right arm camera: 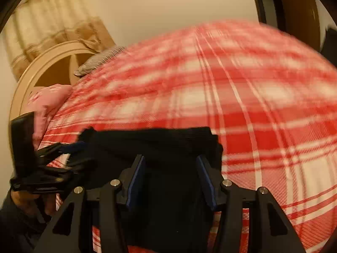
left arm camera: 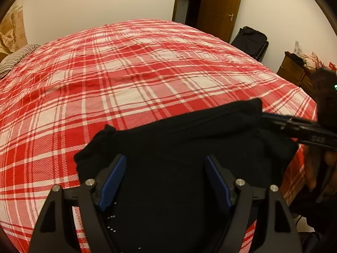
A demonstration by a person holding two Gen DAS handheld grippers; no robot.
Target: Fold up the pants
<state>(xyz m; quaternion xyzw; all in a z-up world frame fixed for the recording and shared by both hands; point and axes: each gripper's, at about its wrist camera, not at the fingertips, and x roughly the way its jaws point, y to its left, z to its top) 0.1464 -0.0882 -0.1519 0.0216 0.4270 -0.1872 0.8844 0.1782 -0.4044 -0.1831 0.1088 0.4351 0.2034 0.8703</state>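
Pants of soft black fabric [left arm camera: 189, 147], already gathered into a compact, roughly rectangular bundle, lie near the edge of the red-and-white plaid bedspread [left arm camera: 126, 67]. The left gripper [left arm camera: 166, 181] hangs over the bundle with its blue-padded jaws spread and nothing between them. The right gripper [right arm camera: 171, 179], likewise spread and empty, hangs over the bundle's other end. The cloth looks light, limp and non-slippery, likely to sag and unfold if lifted by one layer; pinching all layers at a folded edge or corner appears safest.
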